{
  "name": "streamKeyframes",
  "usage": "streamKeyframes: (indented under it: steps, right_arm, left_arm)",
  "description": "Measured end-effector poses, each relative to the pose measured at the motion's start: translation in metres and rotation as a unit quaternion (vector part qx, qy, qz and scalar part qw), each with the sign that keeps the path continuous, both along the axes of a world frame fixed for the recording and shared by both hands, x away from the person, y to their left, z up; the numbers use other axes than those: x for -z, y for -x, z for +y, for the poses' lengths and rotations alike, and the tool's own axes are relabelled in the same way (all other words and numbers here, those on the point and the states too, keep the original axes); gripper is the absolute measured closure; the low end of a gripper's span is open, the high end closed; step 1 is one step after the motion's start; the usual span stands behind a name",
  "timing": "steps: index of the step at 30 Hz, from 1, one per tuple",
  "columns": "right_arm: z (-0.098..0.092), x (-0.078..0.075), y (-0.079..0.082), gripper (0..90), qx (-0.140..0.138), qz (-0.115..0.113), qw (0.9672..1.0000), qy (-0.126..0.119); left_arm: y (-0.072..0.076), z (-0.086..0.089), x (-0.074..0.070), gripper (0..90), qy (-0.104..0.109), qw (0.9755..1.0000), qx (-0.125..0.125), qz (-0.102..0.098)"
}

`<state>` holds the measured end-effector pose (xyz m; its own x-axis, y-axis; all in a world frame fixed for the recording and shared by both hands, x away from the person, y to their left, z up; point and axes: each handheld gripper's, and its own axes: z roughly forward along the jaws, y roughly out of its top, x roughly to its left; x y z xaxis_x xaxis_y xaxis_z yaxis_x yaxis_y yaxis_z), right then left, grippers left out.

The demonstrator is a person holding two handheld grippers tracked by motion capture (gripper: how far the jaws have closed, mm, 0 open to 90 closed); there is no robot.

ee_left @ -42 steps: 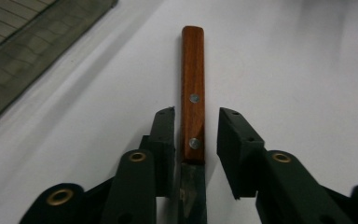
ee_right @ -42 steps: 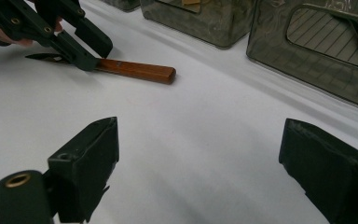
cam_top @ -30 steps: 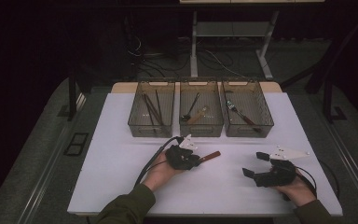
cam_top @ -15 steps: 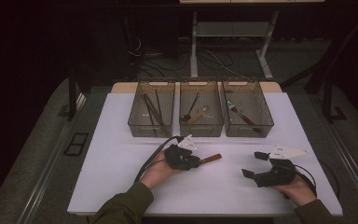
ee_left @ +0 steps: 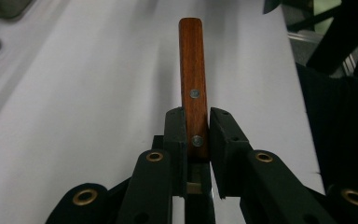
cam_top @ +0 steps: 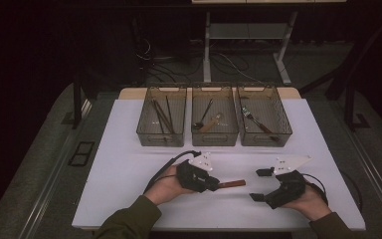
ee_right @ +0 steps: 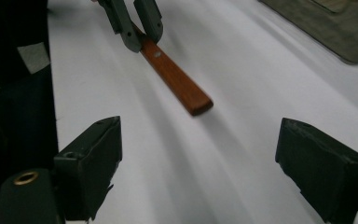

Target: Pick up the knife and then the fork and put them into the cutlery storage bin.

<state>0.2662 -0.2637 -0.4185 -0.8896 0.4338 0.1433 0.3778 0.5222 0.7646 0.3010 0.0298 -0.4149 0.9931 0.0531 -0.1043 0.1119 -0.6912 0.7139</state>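
At lower centre we see the left claw (cam_top: 218, 184) pinching a wooden handle (cam_top: 232, 183) near its rivets, free end toward the spread right claw (cam_top: 260, 184), likely for a handover above the tabletop (cam_top: 119, 164).

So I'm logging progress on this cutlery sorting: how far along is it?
Mostly done, it seems: the three bins at the back already hold utensils. In hand: the left tool is shut on a wooden-handled utensil, whose working end is hidden. The right tool is open and holds nothing. Left: dropping that piece in a bin; which bin I cannot tell.
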Motion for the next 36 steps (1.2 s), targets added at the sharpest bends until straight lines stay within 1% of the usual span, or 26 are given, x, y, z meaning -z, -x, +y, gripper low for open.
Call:
streamKeyframes:
  steps: [2,4,5,8,10,12,13,14,16,18,20,22,23,24,25,26,27,28,31,33,36]
  right_arm:
    - [0.007,-0.002,0.000,16.3,-0.013,-0.003,0.9999,0.002]
    - [0.013,-0.003,-0.001,21.4,-0.029,-0.002,0.9996,0.005]
    - [0.016,-0.003,-0.001,22.5,-0.040,-0.003,0.9992,0.004]
    - [0.025,-0.003,-0.002,25.2,-0.065,0.003,0.9979,0.006]
    - [0.032,-0.002,-0.001,27.6,-0.078,0.009,0.9969,0.013]
    - [0.038,-0.001,-0.002,32.7,-0.098,0.016,0.9948,0.021]
    - [0.041,0.000,-0.004,34.6,-0.112,0.012,0.9932,0.029]
    - [0.045,0.001,-0.005,36.3,-0.122,0.009,0.9918,0.037]
    - [0.052,0.004,-0.006,41.1,-0.142,0.011,0.9888,0.043]
    - [0.059,0.005,-0.007,45.6,-0.152,0.013,0.9870,0.051]
    - [0.063,0.007,-0.009,49.5,-0.160,0.010,0.9850,0.064]
    - [0.067,0.008,-0.010,53.7,-0.165,0.012,0.9839,0.068]
    - [0.068,0.009,-0.012,55.4,-0.173,0.009,0.9824,0.070]
    - [0.069,0.009,-0.013,57.5,-0.176,0.006,0.9816,0.073]
    - [0.071,0.009,-0.012,59.4,-0.176,0.013,0.9816,0.073]
    - [0.071,0.010,-0.012,61.3,-0.179,0.011,0.9809,0.075]
    - [0.072,0.010,-0.013,63.2,-0.183,0.009,0.9801,0.076]
    - [0.073,0.010,-0.011,65.3,-0.180,0.013,0.9804,0.079]
    - [0.074,0.010,-0.011,69.9,-0.184,0.016,0.9791,0.084]
    - [0.074,0.010,-0.010,73.5,-0.188,0.015,0.9785,0.083]
    - [0.075,0.010,-0.011,75.0,-0.195,0.008,0.9771,0.084]
  left_arm:
    - [0.004,-0.003,-0.002,76.9,-0.001,0.9999,0.012,-0.001]
    - [0.008,-0.005,-0.004,76.9,-0.002,0.9996,0.026,-0.002]
    - [0.010,-0.007,-0.004,76.9,-0.001,0.9995,0.030,-0.002]
    - [0.013,-0.010,-0.005,76.9,-0.007,0.9992,0.038,-0.003]
    - [0.014,-0.012,-0.006,76.9,-0.008,0.9990,0.043,-0.003]
    - [0.014,-0.013,-0.006,76.9,-0.009,0.9988,0.049,-0.006]
    - [0.014,-0.013,-0.007,76.9,-0.008,0.9988,0.049,-0.004]
    - [0.013,-0.014,-0.007,76.9,-0.006,0.9985,0.053,-0.011]
    - [0.014,-0.014,-0.008,76.9,-0.007,0.9984,0.055,-0.008]
    - [0.016,-0.014,-0.007,76.9,-0.008,0.9986,0.051,0.000]
    - [0.016,-0.014,-0.007,76.9,-0.013,0.9984,0.055,-0.003]
    - [0.016,-0.014,-0.007,76.9,-0.015,0.9982,0.059,-0.002]
    - [0.016,-0.014,-0.007,76.9,-0.015,0.9982,0.058,-0.001]
    - [0.017,-0.015,-0.007,76.9,-0.014,0.9982,0.058,-0.001]
    - [0.017,-0.015,-0.007,76.9,-0.015,0.9982,0.059,-0.002]
    - [0.017,-0.015,-0.007,76.9,-0.017,0.9980,0.060,-0.005]
    - [0.016,-0.015,-0.007,76.9,-0.018,0.9976,0.065,-0.014]
    - [0.016,-0.015,-0.008,76.9,-0.018,0.9975,0.067,-0.013]
    - [0.016,-0.016,-0.008,76.9,-0.018,0.9974,0.069,-0.016]
    - [0.016,-0.016,-0.008,76.9,-0.017,0.9974,0.068,-0.018]
    - [0.017,-0.016,-0.008,76.9,-0.018,0.9969,0.074,-0.023]
